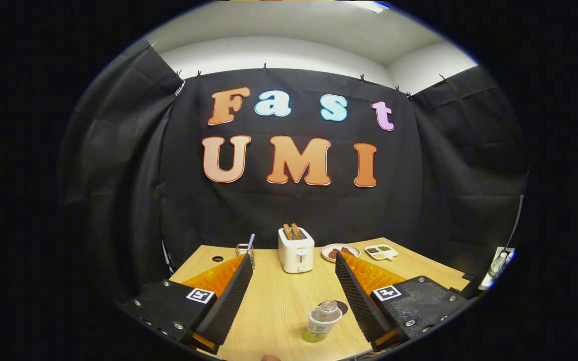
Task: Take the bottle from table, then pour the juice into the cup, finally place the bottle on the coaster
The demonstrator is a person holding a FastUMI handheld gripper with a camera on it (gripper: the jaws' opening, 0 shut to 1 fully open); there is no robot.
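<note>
One gripper point(291, 296): fingers spread wide, holding nothing. One bottle point(317, 327) stood on the table point(279, 306) between the fingers, nearer the right one; green juice low inside. One clear cup point(328, 306) touched it behind. One dark coaster point(342, 306), mostly hidden by the cup. Beyond: one toaster point(296, 249) with two slices, one glass point(244, 250) with straw, two plates point(340, 251); contents unclear.
</note>
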